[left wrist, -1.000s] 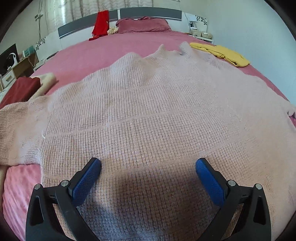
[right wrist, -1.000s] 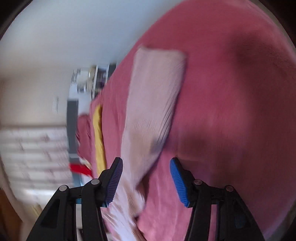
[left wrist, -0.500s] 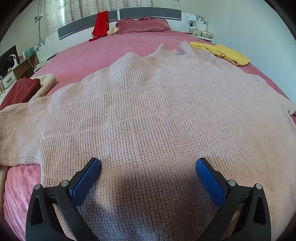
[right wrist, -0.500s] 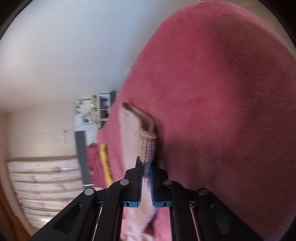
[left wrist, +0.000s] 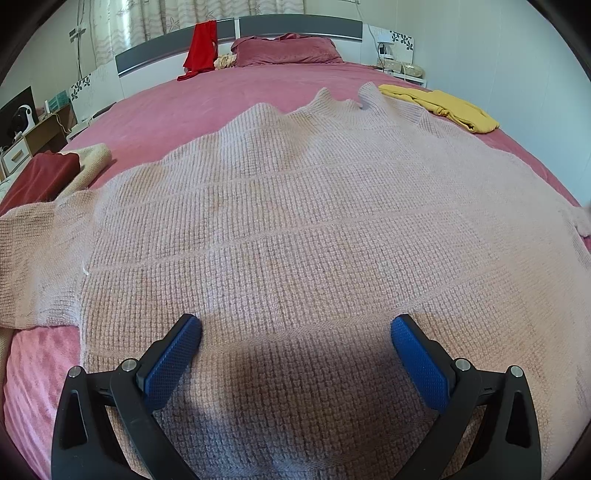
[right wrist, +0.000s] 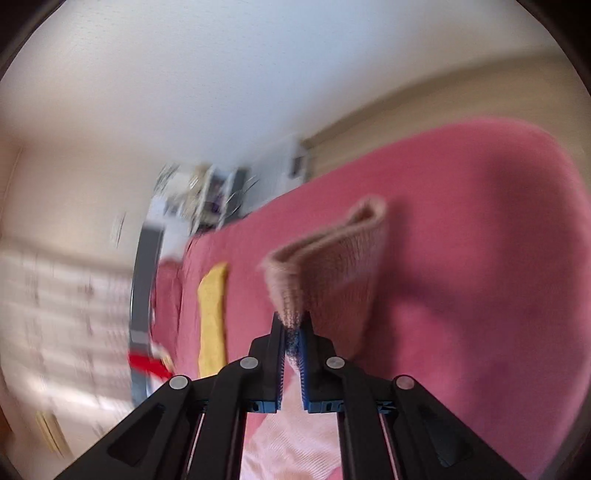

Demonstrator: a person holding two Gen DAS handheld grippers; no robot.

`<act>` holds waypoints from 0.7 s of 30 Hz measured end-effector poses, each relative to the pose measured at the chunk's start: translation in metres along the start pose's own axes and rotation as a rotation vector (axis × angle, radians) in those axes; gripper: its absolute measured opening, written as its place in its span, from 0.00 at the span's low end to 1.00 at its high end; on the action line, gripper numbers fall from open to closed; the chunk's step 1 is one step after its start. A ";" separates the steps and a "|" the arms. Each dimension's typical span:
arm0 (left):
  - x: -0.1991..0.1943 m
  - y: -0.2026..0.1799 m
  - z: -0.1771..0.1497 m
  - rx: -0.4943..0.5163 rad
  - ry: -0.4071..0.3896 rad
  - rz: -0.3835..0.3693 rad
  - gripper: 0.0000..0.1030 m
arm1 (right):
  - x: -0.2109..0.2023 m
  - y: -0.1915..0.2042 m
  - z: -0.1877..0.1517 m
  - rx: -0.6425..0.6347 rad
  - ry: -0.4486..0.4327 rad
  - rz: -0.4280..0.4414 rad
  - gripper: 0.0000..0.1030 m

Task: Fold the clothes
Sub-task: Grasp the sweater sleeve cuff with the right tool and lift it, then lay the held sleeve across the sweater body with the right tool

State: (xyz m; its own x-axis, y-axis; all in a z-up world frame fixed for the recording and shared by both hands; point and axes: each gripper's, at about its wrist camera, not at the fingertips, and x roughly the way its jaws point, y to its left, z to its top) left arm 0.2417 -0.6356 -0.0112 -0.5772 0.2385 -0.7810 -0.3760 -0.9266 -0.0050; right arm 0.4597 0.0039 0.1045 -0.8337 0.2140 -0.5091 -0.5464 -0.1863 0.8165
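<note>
Daylight lit the room evenly and softly, brightest at the curtains (left wrist: pixel 207 14) behind the headboard. The left wrist view was sharp, with a dark shadow on the knitted sweater (left wrist: pixel 295 229) between the jaws. The right wrist view was smeared by motion blur, worst on its left side. Both pictures bulged fisheye-fashion, with black vignetted corners. No glare showed.

Both wrist views close over bed (left wrist: pixel 207 107), sharing yellow garment (left wrist: pixel 443 105).
</note>
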 end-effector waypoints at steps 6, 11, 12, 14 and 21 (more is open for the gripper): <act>-0.002 0.003 -0.002 -0.013 -0.004 -0.015 1.00 | 0.056 0.175 -0.155 -0.496 0.247 0.202 0.05; -0.003 0.008 -0.002 -0.038 -0.010 -0.044 1.00 | 0.110 0.219 -0.323 -0.683 0.515 0.269 0.05; -0.003 0.008 -0.002 -0.040 -0.011 -0.047 1.00 | 0.123 0.218 -0.352 -0.701 0.565 0.261 0.05; -0.003 0.008 -0.002 -0.044 -0.012 -0.052 1.00 | 0.134 0.202 -0.410 -0.737 0.658 0.233 0.05; -0.002 0.011 -0.003 -0.063 -0.012 -0.071 1.00 | 0.144 0.188 -0.502 -0.836 0.778 0.223 0.05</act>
State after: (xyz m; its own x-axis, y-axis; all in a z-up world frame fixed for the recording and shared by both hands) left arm 0.2411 -0.6470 -0.0121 -0.5596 0.3078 -0.7695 -0.3706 -0.9234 -0.0999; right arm 0.1972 -0.4815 0.0482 -0.5837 -0.4954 -0.6433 -0.0218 -0.7825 0.6223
